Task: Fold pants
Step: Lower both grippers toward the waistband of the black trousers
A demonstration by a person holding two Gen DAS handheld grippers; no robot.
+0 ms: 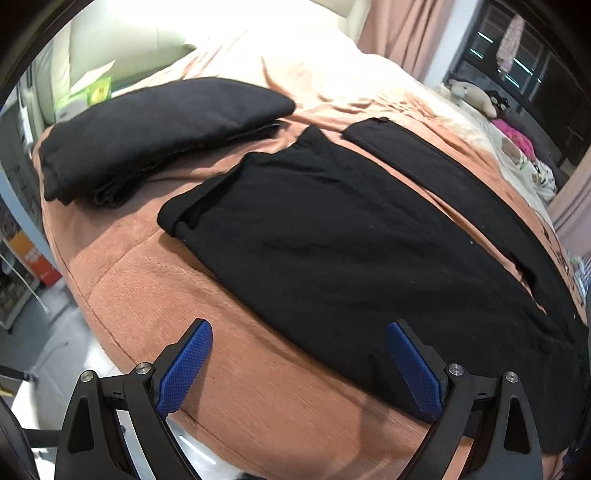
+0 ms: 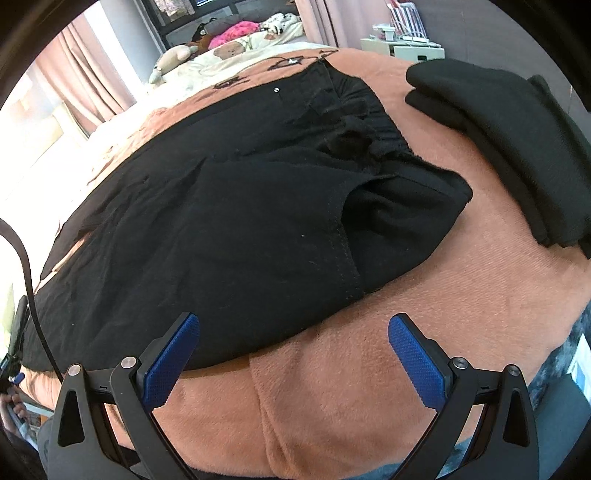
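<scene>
- Lay spread flat on the bed [image 1: 155, 332]: black pants [image 1: 332, 236], stretched along its near edge over a salmon-coloured blanket [image 2: 369, 387].
- Pointed toward the bed's left side in the left wrist view: two leg ends, the nearer leg [image 1: 229, 206] wide and smooth, the farther leg [image 1: 417, 158] narrower and parted from it by a strip of blanket.
- Showed in the right wrist view: gathered waistband [image 2: 373, 136], bunched and wrinkled, with the upper layer's stitched edge lying over the seat of the pants.
- Rested apart from the pants, toward the bed's far corner: a stack of folded black clothes [image 1: 155, 133], also visible at the right of the right wrist view [image 2: 524, 147].
- Hovered above the near edge of the bed: left gripper [image 1: 299, 365], jaws spread wide and holding nothing, right fingertip [image 1: 410, 358] over the hem of the pants.
- Hovered likewise above the near edge: right gripper [image 2: 293, 354], jaws released and empty, left fingertip [image 2: 177, 350] over black cloth, the other over bare blanket.
- Sat at the far side of the bed by pink curtains [image 1: 406, 29]: stuffed toys [image 2: 221, 40] on a pale sheet.
</scene>
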